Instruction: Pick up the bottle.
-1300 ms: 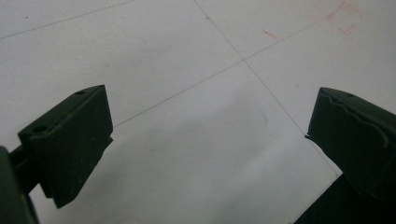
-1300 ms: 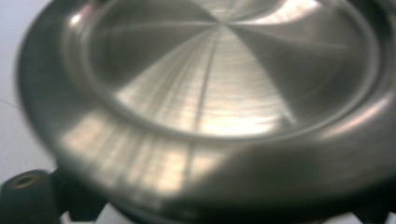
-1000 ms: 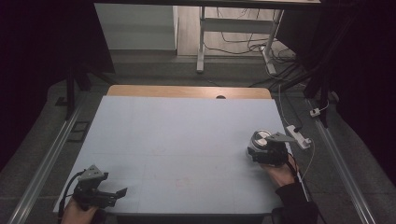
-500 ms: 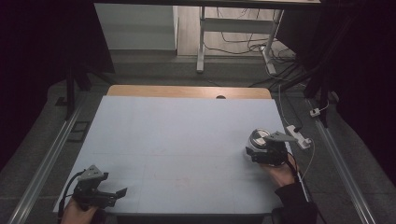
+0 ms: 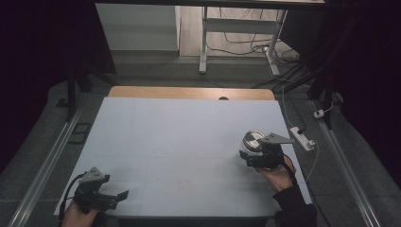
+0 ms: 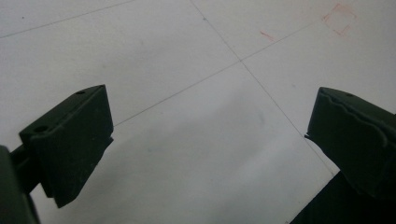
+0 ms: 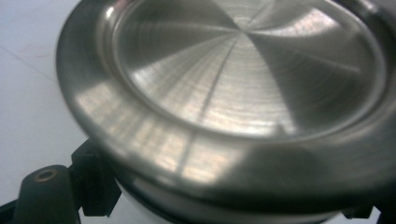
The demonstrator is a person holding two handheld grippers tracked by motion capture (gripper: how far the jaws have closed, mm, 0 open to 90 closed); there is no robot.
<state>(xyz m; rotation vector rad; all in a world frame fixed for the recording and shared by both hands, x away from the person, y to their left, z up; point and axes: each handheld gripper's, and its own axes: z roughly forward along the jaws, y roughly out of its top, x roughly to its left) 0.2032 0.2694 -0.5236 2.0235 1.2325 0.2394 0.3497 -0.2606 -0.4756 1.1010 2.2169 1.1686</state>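
A round brushed-steel lid [image 5: 254, 138] with a raised rim hangs just over the right side of the white table [image 5: 179, 137]. My right gripper [image 5: 248, 156] is shut on it from the near side. In the right gripper view the lid [image 7: 243, 84] looms very close, with a black jaw at each lower corner pressed to its edge and a white part under the rim; the right gripper [image 7: 229, 207] holds it tilted. My left gripper [image 5: 119, 195] rests at the front left corner of the table. It is open [image 6: 205, 135], with bare table between its jaws.
A white power strip [image 5: 301, 138] with a cable lies at the table's right edge, close behind the right hand. A wooden strip [image 5: 189, 92] runs along the far edge. Faint red pen marks [image 6: 341, 18] show on the table ahead of the left gripper.
My right gripper has moved a little left and up with the steel lid in it. The left gripper has stayed where it was.
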